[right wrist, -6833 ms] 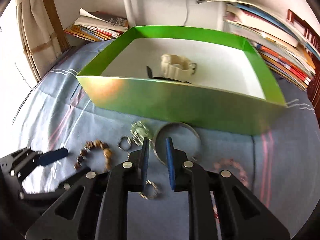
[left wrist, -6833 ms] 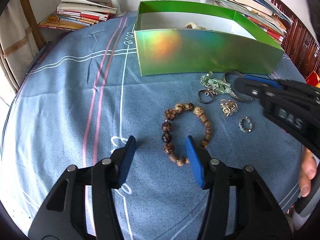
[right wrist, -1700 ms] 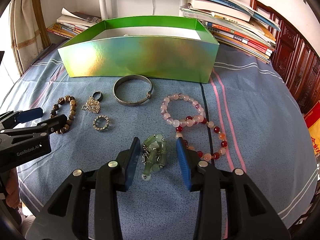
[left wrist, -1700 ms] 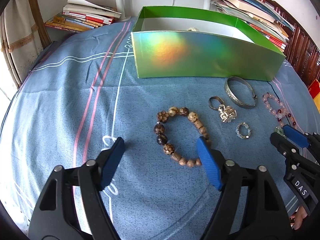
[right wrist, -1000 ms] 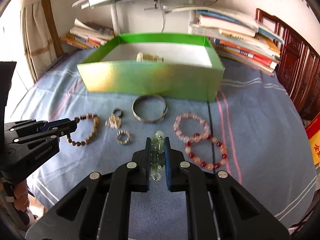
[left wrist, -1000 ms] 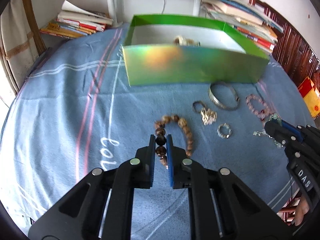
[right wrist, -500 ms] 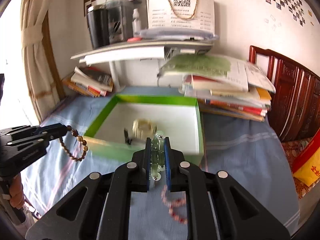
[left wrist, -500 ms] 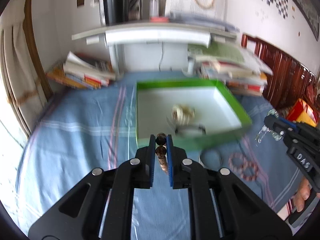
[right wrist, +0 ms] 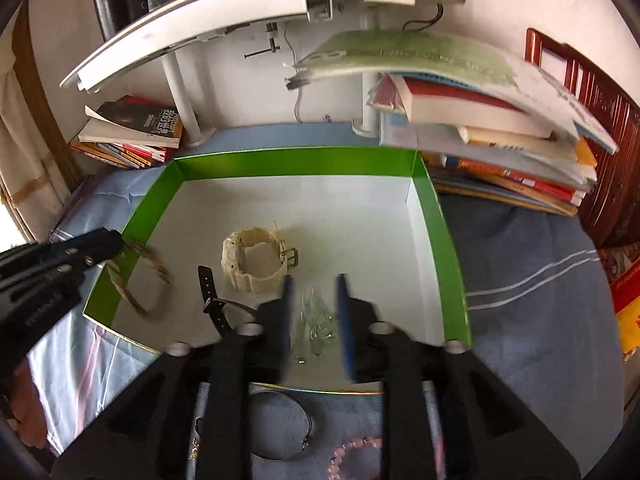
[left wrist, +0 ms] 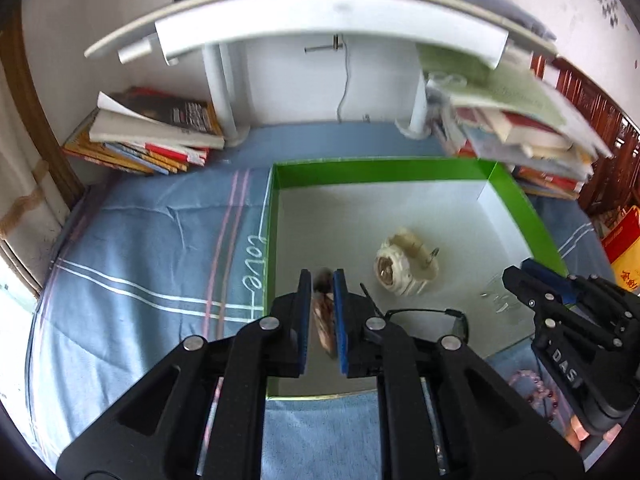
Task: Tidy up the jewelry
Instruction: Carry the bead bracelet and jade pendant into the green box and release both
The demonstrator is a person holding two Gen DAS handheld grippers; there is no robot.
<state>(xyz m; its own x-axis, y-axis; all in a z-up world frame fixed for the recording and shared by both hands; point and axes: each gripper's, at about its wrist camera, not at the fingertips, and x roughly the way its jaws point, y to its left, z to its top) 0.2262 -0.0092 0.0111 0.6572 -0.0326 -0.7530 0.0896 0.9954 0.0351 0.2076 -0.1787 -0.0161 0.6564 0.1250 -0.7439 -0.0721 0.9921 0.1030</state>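
Both hand-held grippers hang over the green box (right wrist: 296,166) at frame centre to drop jewelry inside. The left hand-held gripper (left wrist: 322,312), jaws just starting to part, pinches the wooden bead bracelet (left wrist: 323,320); the right hand-held gripper (right wrist: 314,316) is opening, the pale green bracelet (right wrist: 316,320), blurred, seemingly falling free.

Bright daylight, motion blur, fisheye warp

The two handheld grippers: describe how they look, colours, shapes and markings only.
Both are matte black plastic frames of angular, triangulated struts with open cut-outs, joined by round silver bolts. The left gripper ends in flat blue pads. The right gripper has the same blue pads, blurred in its own view. From the left wrist view its side carries the white letters "DAS". No cables or sleeves show.
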